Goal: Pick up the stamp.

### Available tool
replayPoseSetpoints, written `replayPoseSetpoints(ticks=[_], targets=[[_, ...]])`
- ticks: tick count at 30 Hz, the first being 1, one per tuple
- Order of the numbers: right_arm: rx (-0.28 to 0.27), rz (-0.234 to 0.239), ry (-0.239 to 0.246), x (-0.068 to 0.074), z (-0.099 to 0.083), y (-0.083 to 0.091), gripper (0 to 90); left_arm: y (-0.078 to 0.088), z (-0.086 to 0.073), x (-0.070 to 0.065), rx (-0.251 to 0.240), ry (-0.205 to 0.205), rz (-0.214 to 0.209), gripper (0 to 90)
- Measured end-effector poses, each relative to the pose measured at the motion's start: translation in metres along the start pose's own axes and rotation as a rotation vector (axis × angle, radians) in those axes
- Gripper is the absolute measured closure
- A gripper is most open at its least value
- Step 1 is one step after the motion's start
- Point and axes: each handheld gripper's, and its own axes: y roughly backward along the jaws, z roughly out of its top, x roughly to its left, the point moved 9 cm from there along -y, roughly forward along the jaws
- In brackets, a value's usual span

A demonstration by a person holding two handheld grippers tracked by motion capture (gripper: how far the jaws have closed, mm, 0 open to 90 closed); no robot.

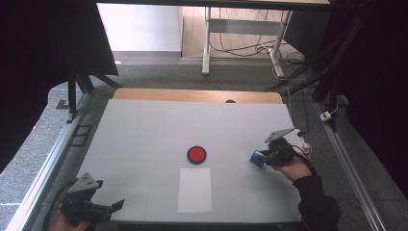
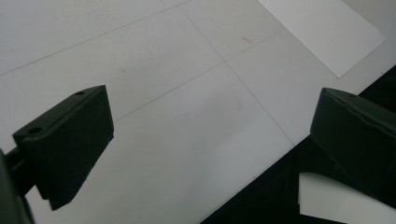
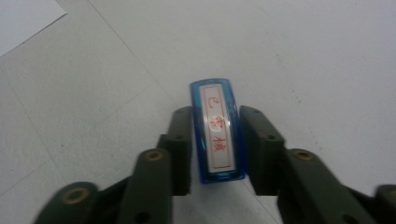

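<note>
A small blue stamp (image 1: 256, 158) with a white label of red characters (image 3: 216, 130) sits at the table's right side, and my right gripper (image 1: 263, 157) is shut on it, one black pad pressed to each long side (image 3: 215, 113). A round red ink pad in a black case (image 1: 196, 154) lies at the table's middle. Just in front of it is a white sheet of paper (image 1: 195, 189), whose corner also appears in the left gripper view (image 2: 327, 32). My left gripper (image 1: 115, 207) rests at the front left corner, jaws wide apart with nothing between them (image 2: 215, 107).
The white table top (image 1: 144, 125) has a wooden strip along its far edge. Metal rails run down both sides. Cables and table legs stand on the floor beyond. In the left gripper view the table's front edge (image 2: 261, 172) drops to dark floor.
</note>
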Motion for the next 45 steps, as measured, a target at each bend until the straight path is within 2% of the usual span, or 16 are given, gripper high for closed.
replayPoseSetpoints(ticks=[8,15,23,26,31,33,38,45], targets=[[0.004,0.002,-0.018,0.001,0.001,0.002,70.7,0.000,0.000,0.000,0.001,-0.002,0.002,0.0],[-0.025,-0.009,-0.027,0.002,0.006,0.009,70.7,0.000,0.000,0.000,0.003,-0.002,0.002,0.1],[-0.060,-0.002,-0.060,0.010,0.013,0.015,70.8,0.000,0.000,0.000,0.001,-0.002,0.001,0.2],[-0.074,0.008,-0.070,0.013,0.016,0.018,70.8,0.000,0.000,0.000,-0.002,-0.001,0.004,0.2],[-0.091,0.026,-0.052,0.020,0.019,0.023,70.8,0.000,0.000,0.000,-0.003,0.000,0.003,0.2],[-0.102,0.018,-0.032,0.024,0.021,0.026,70.8,0.000,0.000,0.000,-0.003,0.000,0.002,0.2],[-0.129,0.013,-0.036,0.031,0.026,0.030,70.8,0.000,0.000,-0.001,-0.003,-0.002,0.000,0.2],[-0.163,0.049,-0.046,0.046,0.037,0.034,70.8,0.001,0.000,-0.001,-0.003,-0.005,-0.004,0.2]])
